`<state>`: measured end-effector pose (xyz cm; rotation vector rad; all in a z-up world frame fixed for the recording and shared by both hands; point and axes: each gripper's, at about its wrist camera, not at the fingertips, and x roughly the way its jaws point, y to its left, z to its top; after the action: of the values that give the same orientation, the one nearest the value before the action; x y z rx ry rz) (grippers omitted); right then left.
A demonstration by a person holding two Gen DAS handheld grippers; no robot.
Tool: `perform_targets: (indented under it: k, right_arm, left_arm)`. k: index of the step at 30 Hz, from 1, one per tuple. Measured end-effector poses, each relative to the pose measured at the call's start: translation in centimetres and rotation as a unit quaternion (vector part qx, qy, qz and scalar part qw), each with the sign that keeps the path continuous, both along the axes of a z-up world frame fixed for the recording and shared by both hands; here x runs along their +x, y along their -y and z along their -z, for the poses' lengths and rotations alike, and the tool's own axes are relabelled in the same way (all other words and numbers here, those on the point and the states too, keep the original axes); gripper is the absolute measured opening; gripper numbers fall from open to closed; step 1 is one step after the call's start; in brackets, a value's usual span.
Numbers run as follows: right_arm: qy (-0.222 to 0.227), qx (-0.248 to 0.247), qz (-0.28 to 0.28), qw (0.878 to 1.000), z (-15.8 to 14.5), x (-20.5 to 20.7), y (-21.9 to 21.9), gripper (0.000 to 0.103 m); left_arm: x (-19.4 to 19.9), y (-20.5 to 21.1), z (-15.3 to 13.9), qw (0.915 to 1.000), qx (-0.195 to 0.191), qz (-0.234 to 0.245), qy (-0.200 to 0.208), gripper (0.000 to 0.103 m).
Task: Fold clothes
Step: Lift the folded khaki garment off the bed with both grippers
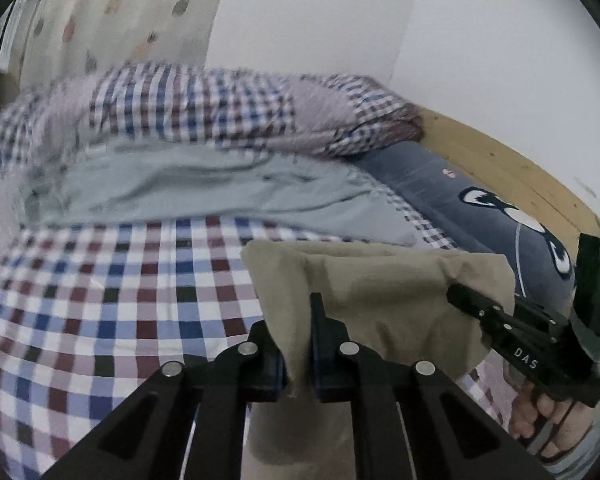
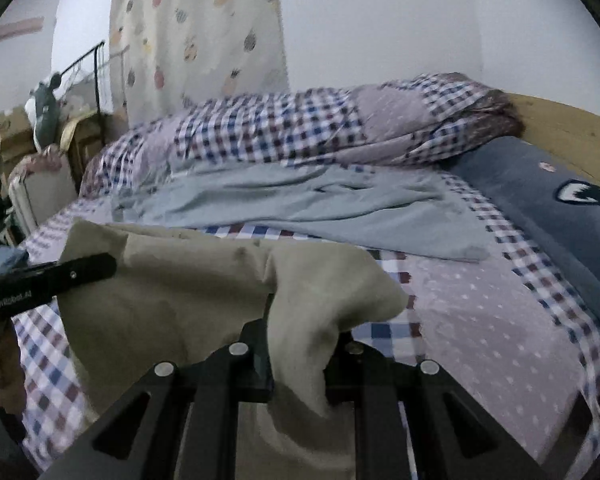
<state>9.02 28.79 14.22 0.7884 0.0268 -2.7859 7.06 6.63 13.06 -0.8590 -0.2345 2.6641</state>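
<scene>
bedroom, checked bedspread under everything. khaki cloth held up off it, stretched between two grippers. left gripper nearly closed, fingers pinching one upper edge of the cloth; rest hanging below, out of view. right gripper likewise clamped on the other edge, one finger buried in a drooping fold, so grip depth hard to judge. each gripper also seen side-on from the other's camera, tip against the cloth's top edge.

probably mid-fold: top edge lifted, ready to lay down or bring over. best kept level, both grippers at equal height, span taut enough to flatten the sag in the middle, then lowered evenly onto bare bedspread. slack or a twist likely to leave a crooked crease.

cloth plain, dull khaki, soft and limp, a few faint dark spots, corner curling over the right fingers. garment type unclear.

beyond: grey-green sheet crumpled behind, checked duvet bunched further back, dark pillow by wooden headboard, curtain on the wall.
</scene>
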Motion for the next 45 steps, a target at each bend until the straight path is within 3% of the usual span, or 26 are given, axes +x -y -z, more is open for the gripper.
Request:
perform_targets:
  k: [8,17,27,35,45]
  right_arm:
    - [-0.044,-0.004,0.033,0.998,-3.5,9.7,-0.9,0.015]
    - [-0.084,-0.012,0.037,0.996,-7.9,18.0,-0.1,0.015]
    - [-0.144,-0.018,0.021,0.989,-15.5,24.4,1.9,0.014]
    - [-0.209,-0.02,-0.024,0.977,-22.5,29.8,6.7,0.013]
    - [-0.269,-0.049,-0.132,0.953,-29.9,34.0,17.6,0.013]
  left_arm:
    - [7.3,-2.1,-3.1,0.9983,-0.039,0.008,-0.042,0.009]
    - [15.3,-0.6,-5.5,0.9982,-0.034,-0.012,-0.047,0.009]
    - [21.4,0.7,-13.0,0.9933,-0.019,-0.034,-0.108,0.008]
    - [26.3,5.4,-20.3,0.9809,0.006,-0.079,-0.178,0.008]
    - [31.6,16.8,-28.9,0.9532,0.019,-0.175,-0.246,0.008]
